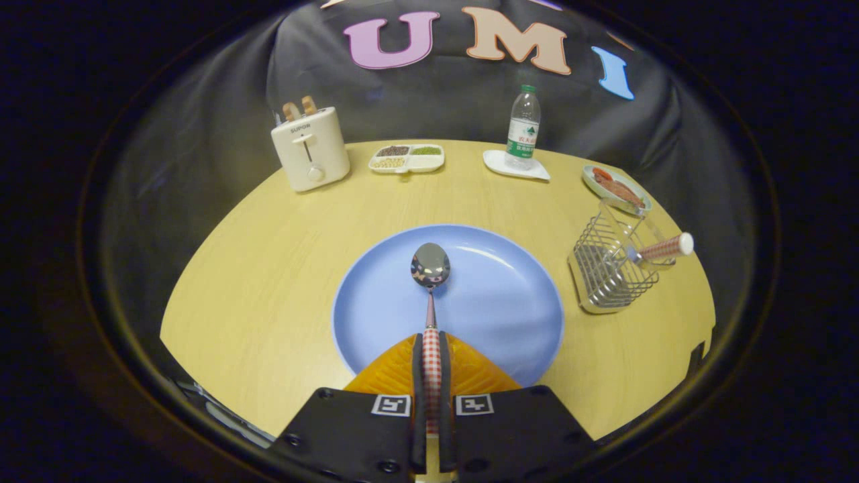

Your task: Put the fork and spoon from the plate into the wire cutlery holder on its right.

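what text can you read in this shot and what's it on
"SUPOR": on the toaster.
Bottle label: print too small to read.
Square coded markers on the gripper: patterns, no words.
The gripper is shut on the spoon handle, over the plate.
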`<state>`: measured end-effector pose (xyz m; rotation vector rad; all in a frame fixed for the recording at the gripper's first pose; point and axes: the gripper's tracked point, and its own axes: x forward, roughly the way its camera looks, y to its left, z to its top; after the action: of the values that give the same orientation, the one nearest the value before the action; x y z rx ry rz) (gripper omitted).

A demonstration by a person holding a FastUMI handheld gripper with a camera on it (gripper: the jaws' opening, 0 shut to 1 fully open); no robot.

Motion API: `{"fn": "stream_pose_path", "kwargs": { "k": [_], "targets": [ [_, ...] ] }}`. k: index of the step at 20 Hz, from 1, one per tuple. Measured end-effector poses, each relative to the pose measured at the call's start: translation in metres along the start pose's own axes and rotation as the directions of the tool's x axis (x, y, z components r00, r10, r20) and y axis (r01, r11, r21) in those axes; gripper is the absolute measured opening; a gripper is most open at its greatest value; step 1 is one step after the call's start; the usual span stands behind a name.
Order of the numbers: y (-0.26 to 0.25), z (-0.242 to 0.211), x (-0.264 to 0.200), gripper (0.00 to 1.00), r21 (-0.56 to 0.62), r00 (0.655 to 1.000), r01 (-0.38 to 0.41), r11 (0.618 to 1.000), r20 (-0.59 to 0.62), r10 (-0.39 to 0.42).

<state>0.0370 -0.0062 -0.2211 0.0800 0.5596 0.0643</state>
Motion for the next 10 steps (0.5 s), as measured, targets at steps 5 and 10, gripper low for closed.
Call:
{"fn": "stream_pose_path", "kwargs": {
  "k": [5,10],
  "targets": [
    [-0.014,0.04,-0.032,0.1,0.095,0.991,0.13,0.987,-0.051,-0.126],
    [-0.048,0.082,-0.061,0.1,0.253,0.954,0.292,0.922,-0.145,-0.262]
  ]
}}
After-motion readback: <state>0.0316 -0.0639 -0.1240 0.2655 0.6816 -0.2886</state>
